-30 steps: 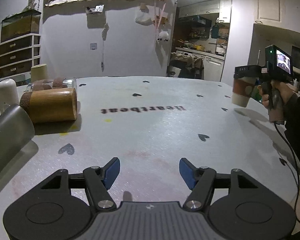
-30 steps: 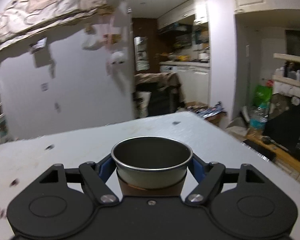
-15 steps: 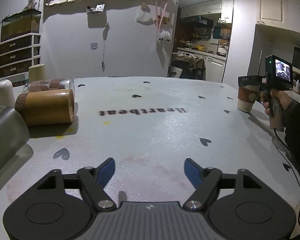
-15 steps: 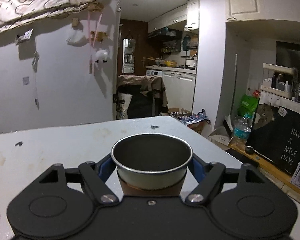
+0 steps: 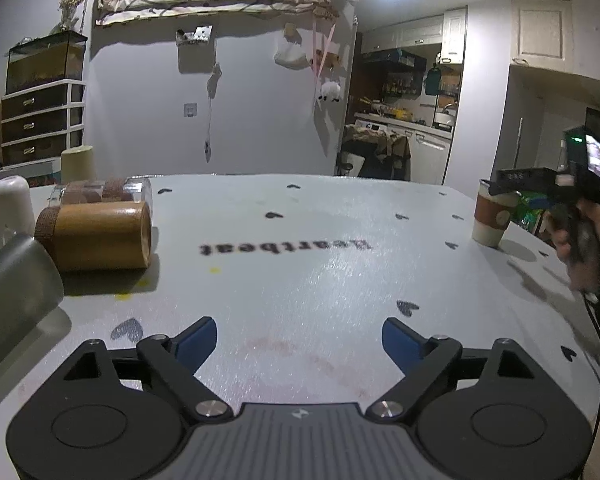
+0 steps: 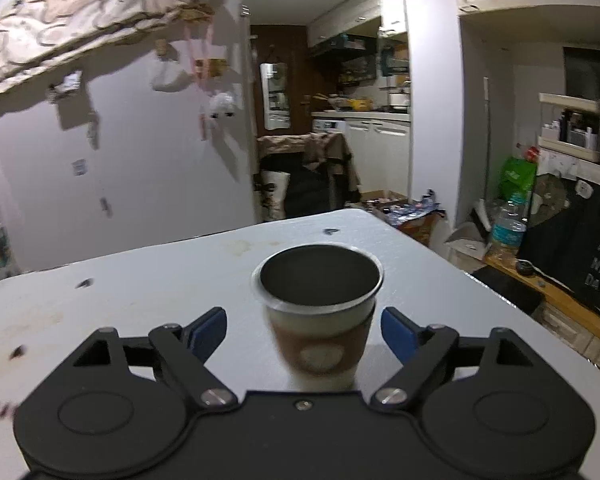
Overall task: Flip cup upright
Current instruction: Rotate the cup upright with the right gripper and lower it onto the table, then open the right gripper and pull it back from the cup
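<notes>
- Cup (image 6: 320,312) upright on counter (image 6: 140,300), near its edge
- Right tongs (image 6: 303,328) apart, straddling cup; left tongs (image 5: 298,338) apart, empty
- Risk: a pad clipping the cup on withdrawal could topple it

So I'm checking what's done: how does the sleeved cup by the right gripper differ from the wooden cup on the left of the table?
The sleeved cup stands upright, mouth up; the wooden cup lies on its side. The sleeved cup is pale with a brown band and a metal rim; the wooden cup is brown all over. The sleeved cup sits between the open fingers of the right gripper, untouched; the wooden cup has no gripper near it. Both rest on the table.
</notes>
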`<state>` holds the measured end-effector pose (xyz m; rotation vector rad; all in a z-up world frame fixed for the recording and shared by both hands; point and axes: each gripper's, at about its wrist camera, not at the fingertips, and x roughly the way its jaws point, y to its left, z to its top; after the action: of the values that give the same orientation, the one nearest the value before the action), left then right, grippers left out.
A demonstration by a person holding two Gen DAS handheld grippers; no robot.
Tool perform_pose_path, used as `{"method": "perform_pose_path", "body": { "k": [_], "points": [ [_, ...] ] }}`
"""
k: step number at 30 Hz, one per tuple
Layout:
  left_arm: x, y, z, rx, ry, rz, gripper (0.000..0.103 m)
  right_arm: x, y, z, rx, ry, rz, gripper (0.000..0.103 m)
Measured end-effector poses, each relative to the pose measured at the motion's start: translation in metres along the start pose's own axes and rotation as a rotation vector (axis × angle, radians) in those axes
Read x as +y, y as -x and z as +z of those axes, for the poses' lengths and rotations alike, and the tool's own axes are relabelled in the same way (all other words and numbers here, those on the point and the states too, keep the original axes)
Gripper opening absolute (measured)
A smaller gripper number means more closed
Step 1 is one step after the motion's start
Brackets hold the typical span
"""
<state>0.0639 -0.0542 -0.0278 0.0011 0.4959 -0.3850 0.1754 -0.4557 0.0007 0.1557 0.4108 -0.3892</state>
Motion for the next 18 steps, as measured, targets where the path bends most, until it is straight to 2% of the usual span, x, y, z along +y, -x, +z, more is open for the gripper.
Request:
{"method": "perform_pose_path", "body": {
  "k": [12,18],
  "points": [
    [-0.017,0.008,0.003,-0.044,-0.004,0.002,0.094,0.028,0.145,-0.063,-0.096,0.066,0.108,0.094],
    [-0.027,0.013,0.005,-0.066,-0.009,-0.010,0.101,0.025,0.190,-0.088,-0.111,0.052,0.123,0.098]
  ]
}}
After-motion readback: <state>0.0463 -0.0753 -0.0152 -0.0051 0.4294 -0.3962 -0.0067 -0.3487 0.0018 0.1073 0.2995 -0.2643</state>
